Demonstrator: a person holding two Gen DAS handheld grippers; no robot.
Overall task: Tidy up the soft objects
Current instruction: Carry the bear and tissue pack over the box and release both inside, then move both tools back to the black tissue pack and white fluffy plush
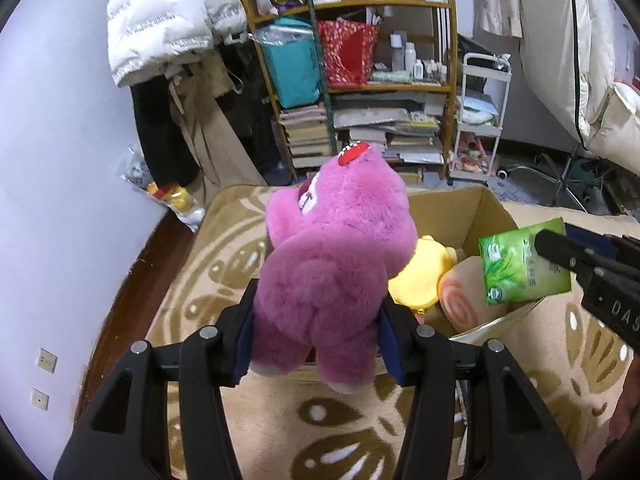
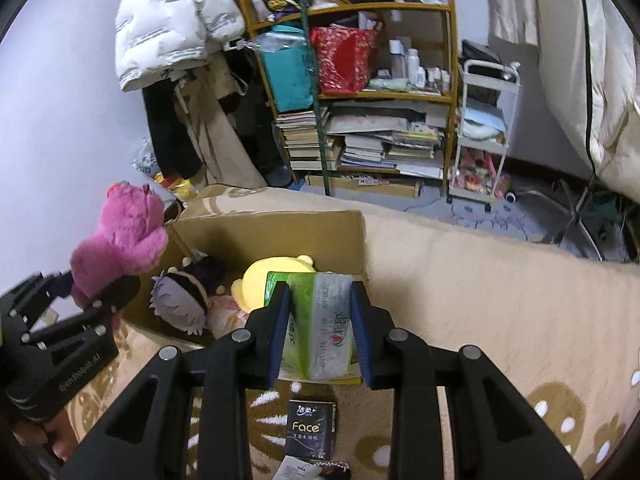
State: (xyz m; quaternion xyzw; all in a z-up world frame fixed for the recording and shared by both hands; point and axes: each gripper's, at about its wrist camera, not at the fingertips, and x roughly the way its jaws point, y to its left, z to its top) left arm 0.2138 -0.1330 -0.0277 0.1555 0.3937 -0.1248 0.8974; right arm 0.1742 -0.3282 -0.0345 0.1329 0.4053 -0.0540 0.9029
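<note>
The pink plush bear [image 1: 336, 264] is being pinched at the waist by the left gripper [image 1: 316, 344], at the cardboard box [image 2: 272, 228] near wall. The green tissue pack [image 2: 320, 320] is being clamped by the right gripper [image 2: 320, 332] above the box. Both are judged light and compressible; mid-body holds look secure.

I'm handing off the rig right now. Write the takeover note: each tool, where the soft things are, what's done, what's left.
Left tool: shut on the pink plush bear, held up at the left edge of the cardboard box.
Right tool: shut on the green tissue pack, above the box's near edge.
Done: yellow plush, purple-haired doll and a pinkish plush already lie in the box.
Left: lower bear and tissue pack into the box and let go. The black Face tissue pack lies on the patterned blanket in front of the box.
</note>
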